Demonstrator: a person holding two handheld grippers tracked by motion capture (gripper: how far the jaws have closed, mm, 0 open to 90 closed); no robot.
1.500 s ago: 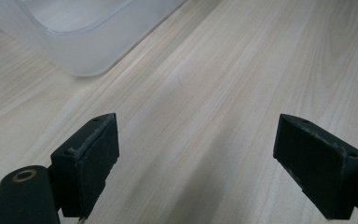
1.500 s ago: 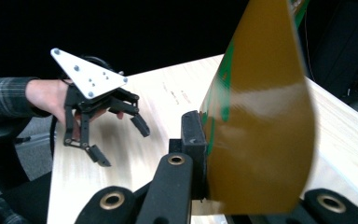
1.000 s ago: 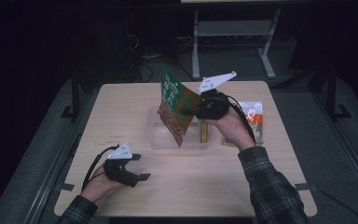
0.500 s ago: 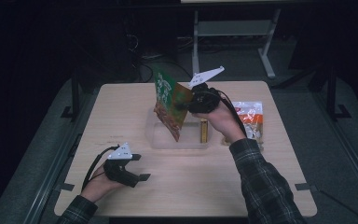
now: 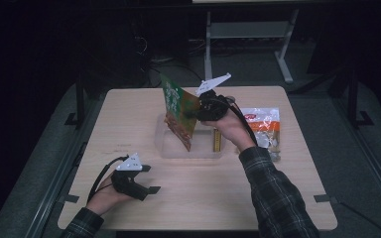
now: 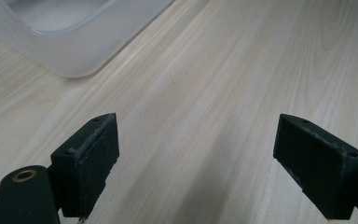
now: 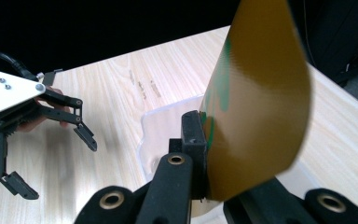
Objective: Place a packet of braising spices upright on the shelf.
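Wooden table [image 5: 278, 198] is sitting in a dark room, metal stand legs behind it. Clear plastic tray [image 5: 171, 148] is lying mid-table. Right gripper [image 5: 198, 113] is pinching a green and orange snack bag [image 5: 178, 116] by its edge, holding it tilted in the air over the tray. Probably best keeping the pinch firm and lowering the bag flat so it's clearing the rim. Another packet [image 5: 263, 124] is lying right of the tray. Left gripper [image 5: 146, 181] is resting near the front edge, jaws spread, holding nothing.

- left gripper [image 5: 146, 179] sits low near the table's front edge, jaws spread wide
- right gripper [image 5: 192, 115] is raised, jaws clamped tight
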